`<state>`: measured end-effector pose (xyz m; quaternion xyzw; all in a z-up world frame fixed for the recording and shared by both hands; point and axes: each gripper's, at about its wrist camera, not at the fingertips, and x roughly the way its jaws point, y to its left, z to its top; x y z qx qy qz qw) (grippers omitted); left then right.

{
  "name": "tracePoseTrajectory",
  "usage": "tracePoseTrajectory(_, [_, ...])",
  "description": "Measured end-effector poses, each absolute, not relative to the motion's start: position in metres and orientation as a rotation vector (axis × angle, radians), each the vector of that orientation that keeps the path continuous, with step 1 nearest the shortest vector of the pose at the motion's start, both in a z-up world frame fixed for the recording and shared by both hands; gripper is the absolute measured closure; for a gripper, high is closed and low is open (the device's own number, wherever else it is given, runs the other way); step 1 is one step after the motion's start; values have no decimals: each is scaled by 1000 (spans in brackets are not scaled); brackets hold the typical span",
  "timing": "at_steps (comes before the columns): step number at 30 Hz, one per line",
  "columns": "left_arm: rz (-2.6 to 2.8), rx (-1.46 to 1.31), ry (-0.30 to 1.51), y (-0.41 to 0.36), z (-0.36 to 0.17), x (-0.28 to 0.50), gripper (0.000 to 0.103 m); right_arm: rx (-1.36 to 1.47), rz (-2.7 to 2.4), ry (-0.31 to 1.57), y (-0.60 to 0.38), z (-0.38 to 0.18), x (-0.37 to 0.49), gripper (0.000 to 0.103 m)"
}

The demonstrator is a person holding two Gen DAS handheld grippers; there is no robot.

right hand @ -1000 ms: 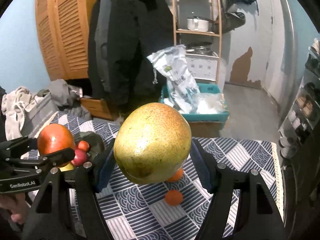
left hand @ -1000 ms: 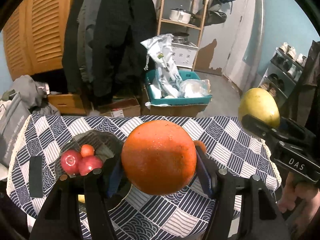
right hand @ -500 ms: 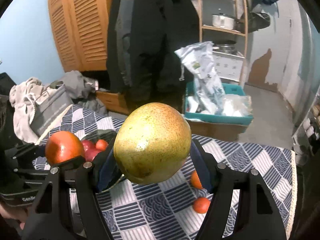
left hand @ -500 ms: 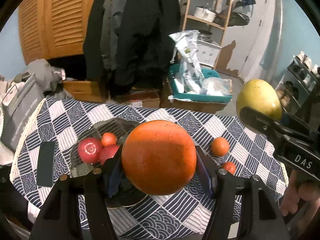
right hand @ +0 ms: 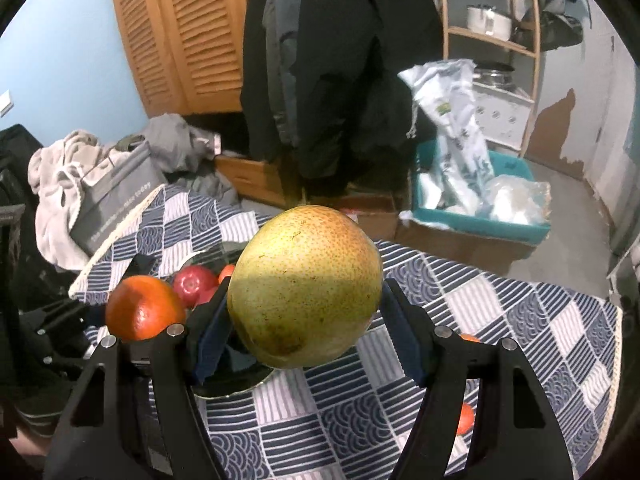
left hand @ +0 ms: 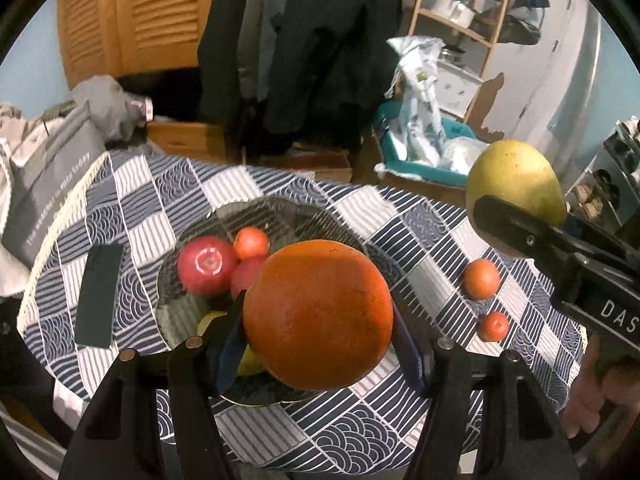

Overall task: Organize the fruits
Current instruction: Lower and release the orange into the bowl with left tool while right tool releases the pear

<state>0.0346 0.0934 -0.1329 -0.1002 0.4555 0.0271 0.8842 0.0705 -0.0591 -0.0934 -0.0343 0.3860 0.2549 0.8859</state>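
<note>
My left gripper (left hand: 318, 316) is shut on a large orange (left hand: 318, 314) and holds it above the near part of a glass plate (left hand: 280, 212). The plate holds a red apple (left hand: 207, 265), a second red fruit, a small orange fruit (left hand: 251, 242) and something yellow, partly hidden. My right gripper (right hand: 306, 300) is shut on a yellow-green pear (right hand: 306, 296), held above the table to the right of the plate; the pear also shows in the left wrist view (left hand: 514, 180). Two small orange fruits (left hand: 482, 279) (left hand: 494, 326) lie on the checked cloth at the right.
A dark flat rectangle (left hand: 99, 300) lies on the cloth left of the plate. A grey bag (left hand: 44, 176) and clothes sit beyond the table's left edge. A teal bin (right hand: 476, 216) with bags stands on the floor behind, with hanging coats and a shelf.
Both grippers have moved left and tilted down over the table with their fruits. The plate now lies under the orange, and the pear has come closer to the plate.
</note>
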Motion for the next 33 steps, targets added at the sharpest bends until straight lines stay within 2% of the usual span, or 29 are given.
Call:
tracePoseTrajectory(19, [152, -290, 1127, 118, -210, 52, 36, -116, 575, 981, -20, -180, 102, 32])
tracePoseTrajectory(33, [147, -295, 1156, 122, -222, 53, 36, -137, 622, 1042, -2, -203, 104, 32])
